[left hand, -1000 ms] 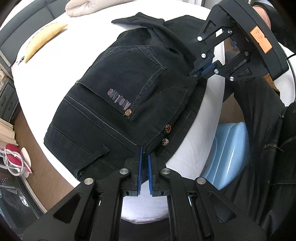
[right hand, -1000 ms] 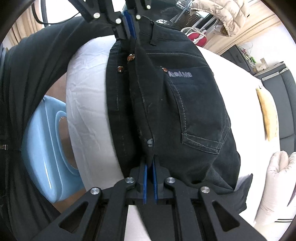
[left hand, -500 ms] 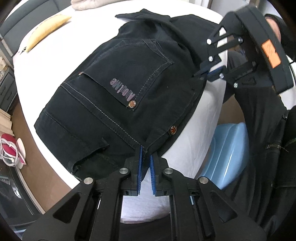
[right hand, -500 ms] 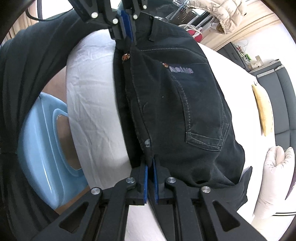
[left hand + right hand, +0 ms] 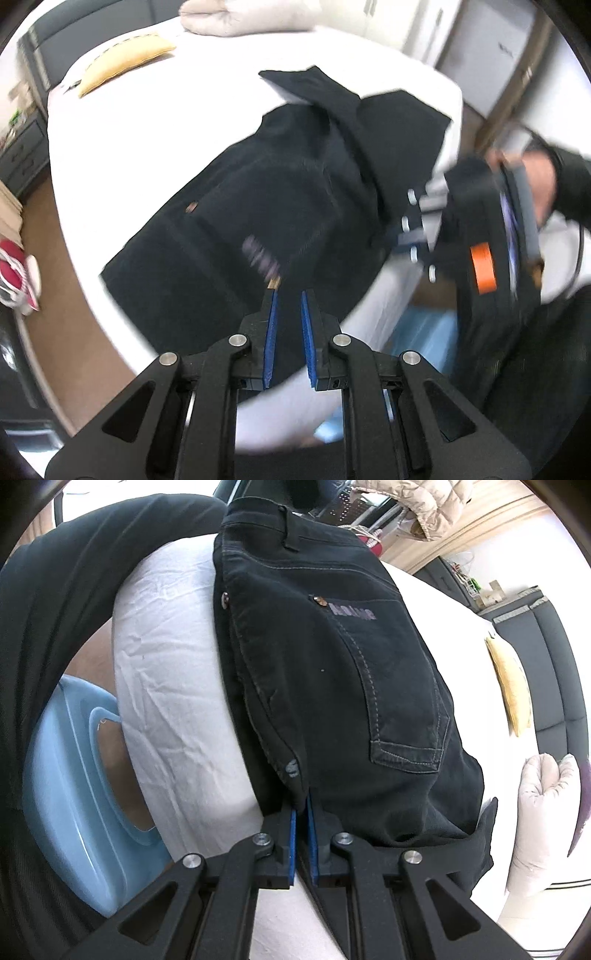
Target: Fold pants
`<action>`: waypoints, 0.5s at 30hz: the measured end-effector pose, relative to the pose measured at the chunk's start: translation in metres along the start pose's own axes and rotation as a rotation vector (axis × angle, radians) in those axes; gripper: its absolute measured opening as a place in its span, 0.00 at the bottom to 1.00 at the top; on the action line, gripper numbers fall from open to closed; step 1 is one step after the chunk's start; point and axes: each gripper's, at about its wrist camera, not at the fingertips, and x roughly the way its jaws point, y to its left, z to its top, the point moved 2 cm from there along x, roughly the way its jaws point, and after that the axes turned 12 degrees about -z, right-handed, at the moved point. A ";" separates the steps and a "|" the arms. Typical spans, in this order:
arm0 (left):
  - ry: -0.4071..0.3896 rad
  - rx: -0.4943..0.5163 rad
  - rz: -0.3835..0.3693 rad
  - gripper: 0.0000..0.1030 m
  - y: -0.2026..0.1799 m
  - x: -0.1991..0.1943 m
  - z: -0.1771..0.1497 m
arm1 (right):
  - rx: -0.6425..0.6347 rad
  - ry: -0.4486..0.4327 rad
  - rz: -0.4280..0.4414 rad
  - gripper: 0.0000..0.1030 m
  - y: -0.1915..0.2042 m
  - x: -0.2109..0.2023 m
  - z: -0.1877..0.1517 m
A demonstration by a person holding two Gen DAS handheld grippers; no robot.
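Black folded pants (image 5: 277,192) lie on the white-covered table (image 5: 166,122), back pocket up. My left gripper (image 5: 290,295) hovers above their near edge in a blurred view; its jaws are opening and the blue pads press on nothing. In the right wrist view the pants (image 5: 332,686) stretch away from my right gripper (image 5: 302,812), which is shut on the folded edge near the seat, with cloth pinched between its pads. The right gripper (image 5: 410,236) also shows blurred at the right in the left wrist view, at the pants' edge.
A light blue tub (image 5: 62,775) sits below the table edge (image 5: 177,672), beside a person's dark clothing (image 5: 55,590). A yellow cushion (image 5: 125,61) and a beige padded garment (image 5: 240,18) lie at the far side. A dark sofa (image 5: 554,664) stands beyond.
My left gripper has let go of the waistband edge, spread its pads and lifted away; it is gone from the right wrist view. The right gripper keeps its hold on the edge.
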 end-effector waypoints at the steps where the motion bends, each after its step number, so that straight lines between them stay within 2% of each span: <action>1: -0.007 -0.021 0.001 0.12 0.003 0.009 0.004 | 0.006 0.000 -0.004 0.10 0.000 0.000 0.000; 3: -0.005 -0.105 -0.033 0.12 0.010 0.040 0.011 | 0.031 0.002 -0.015 0.10 0.000 -0.001 0.000; 5: 0.045 -0.184 -0.026 0.12 0.021 0.074 0.008 | 0.070 0.003 -0.028 0.11 -0.001 -0.001 -0.001; 7: 0.000 -0.178 -0.010 0.12 0.022 0.085 0.004 | 0.114 0.007 -0.038 0.12 -0.002 -0.002 -0.004; 10: 0.003 -0.181 -0.005 0.12 0.020 0.081 0.005 | 0.172 -0.008 -0.051 0.16 -0.007 -0.009 -0.010; 12: 0.006 -0.190 -0.002 0.12 0.019 0.077 0.009 | 0.235 0.000 0.010 0.52 -0.016 -0.016 -0.018; 13: 0.002 -0.199 0.007 0.12 0.017 0.075 0.011 | 0.285 0.000 0.060 0.74 -0.021 -0.021 -0.022; 15: -0.040 -0.202 0.028 0.12 0.011 0.064 0.023 | 0.376 -0.024 0.116 0.76 -0.035 -0.034 -0.034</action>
